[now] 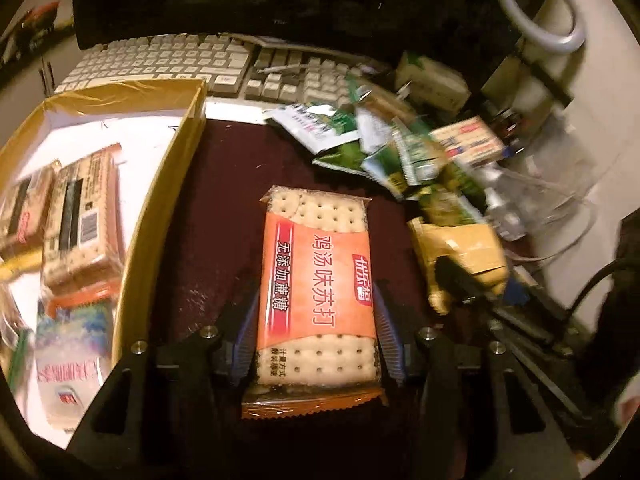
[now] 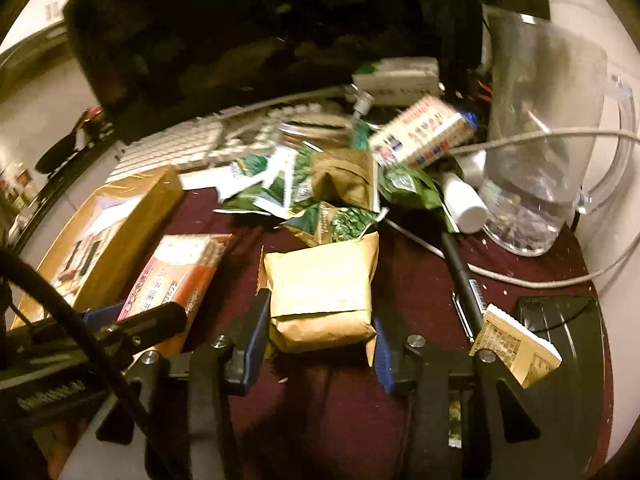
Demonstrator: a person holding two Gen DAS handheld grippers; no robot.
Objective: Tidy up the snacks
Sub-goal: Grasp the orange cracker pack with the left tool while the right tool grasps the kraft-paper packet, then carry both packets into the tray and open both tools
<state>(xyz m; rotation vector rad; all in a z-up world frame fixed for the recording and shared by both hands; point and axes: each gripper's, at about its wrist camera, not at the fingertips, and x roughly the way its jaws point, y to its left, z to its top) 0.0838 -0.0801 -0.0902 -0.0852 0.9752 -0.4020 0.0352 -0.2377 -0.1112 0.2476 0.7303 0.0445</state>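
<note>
My left gripper [image 1: 316, 320] is shut on an orange soda-cracker pack [image 1: 316, 280], held above the dark red mat; the pack also shows in the right wrist view [image 2: 176, 276]. My right gripper [image 2: 318, 320] is shut on a tan kraft-paper packet [image 2: 324, 288], which also shows in the left wrist view [image 1: 460, 256]. A yellow cardboard box [image 1: 168, 184] at the left holds several cracker packs [image 1: 80, 220] and a pale pouch [image 1: 68, 356]. A heap of green snack sachets [image 1: 380, 148] lies behind the packs, and shows in the right wrist view [image 2: 320, 196].
A white keyboard [image 1: 192, 60] and dark monitor [image 2: 240, 40] stand at the back. A clear plastic jug [image 2: 536, 152], white bottle [image 2: 464, 200], cables, black pen [image 2: 464, 280], small booklet [image 2: 516, 352] and printed carton [image 2: 424, 132] crowd the right. A ring light [image 1: 540, 4] stands back right.
</note>
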